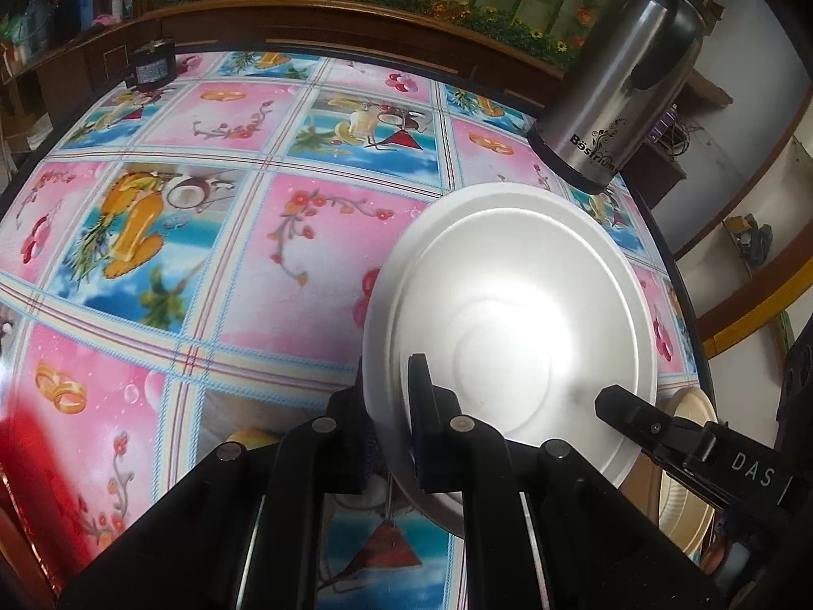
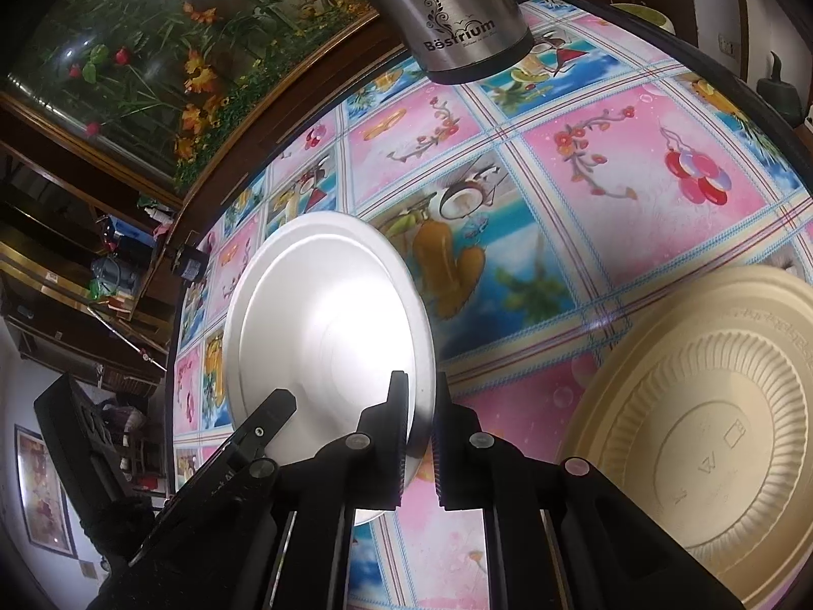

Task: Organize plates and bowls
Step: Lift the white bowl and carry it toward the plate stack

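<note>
A table covered in a pink and blue patterned cloth [image 1: 213,274] fills both views, its dark edge curving round at about twelve o'clock before a wooden cabinet with flowers behind glass. Above the cloth, lifted and tilted, a white plate [image 1: 513,315] is held between the two tools; in the left wrist view it sits at four o'clock from the middle of the frame, in the right wrist view at about eight o'clock. A beige plate [image 2: 711,437] with a ribbed underside lies upside down on the cloth at four o'clock in the right wrist view, just beside the white one. A steel flask [image 1: 620,86] stands upright near the table's far edge, at one o'clock in the left wrist view. The left gripper [image 1: 391,422] is clamped on the white plate's rim, one finger on each face. The right gripper [image 2: 421,437] pinches the opposite rim in the same way.
</note>
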The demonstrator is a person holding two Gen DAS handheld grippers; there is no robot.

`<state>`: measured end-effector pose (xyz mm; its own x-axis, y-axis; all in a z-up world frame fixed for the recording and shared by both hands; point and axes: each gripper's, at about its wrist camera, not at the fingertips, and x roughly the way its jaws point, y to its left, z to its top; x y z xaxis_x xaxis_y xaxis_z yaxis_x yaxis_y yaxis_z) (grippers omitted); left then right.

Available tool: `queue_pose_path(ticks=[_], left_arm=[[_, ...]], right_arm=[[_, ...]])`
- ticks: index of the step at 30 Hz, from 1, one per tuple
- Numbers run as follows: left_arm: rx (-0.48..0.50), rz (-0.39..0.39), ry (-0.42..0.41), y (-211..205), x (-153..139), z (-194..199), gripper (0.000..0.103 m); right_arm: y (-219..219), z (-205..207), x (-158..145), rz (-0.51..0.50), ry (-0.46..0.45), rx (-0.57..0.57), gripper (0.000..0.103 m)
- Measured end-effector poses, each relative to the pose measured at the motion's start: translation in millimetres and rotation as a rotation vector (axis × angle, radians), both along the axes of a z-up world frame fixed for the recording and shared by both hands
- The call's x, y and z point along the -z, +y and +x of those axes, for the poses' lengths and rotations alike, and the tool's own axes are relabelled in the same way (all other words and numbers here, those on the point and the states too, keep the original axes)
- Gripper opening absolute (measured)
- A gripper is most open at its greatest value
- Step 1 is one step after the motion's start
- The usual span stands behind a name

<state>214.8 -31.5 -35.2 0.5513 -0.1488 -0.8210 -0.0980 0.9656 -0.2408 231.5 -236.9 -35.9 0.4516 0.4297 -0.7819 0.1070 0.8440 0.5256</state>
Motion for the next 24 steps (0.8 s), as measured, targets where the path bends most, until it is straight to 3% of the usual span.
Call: queue_pose_path(ticks=[24], left_arm=[[0.001, 0.056, -0.026, 7, -4, -85, 0.010]], right_arm=[[14, -80, 0, -0.021, 0.000, -0.037, 0.008]])
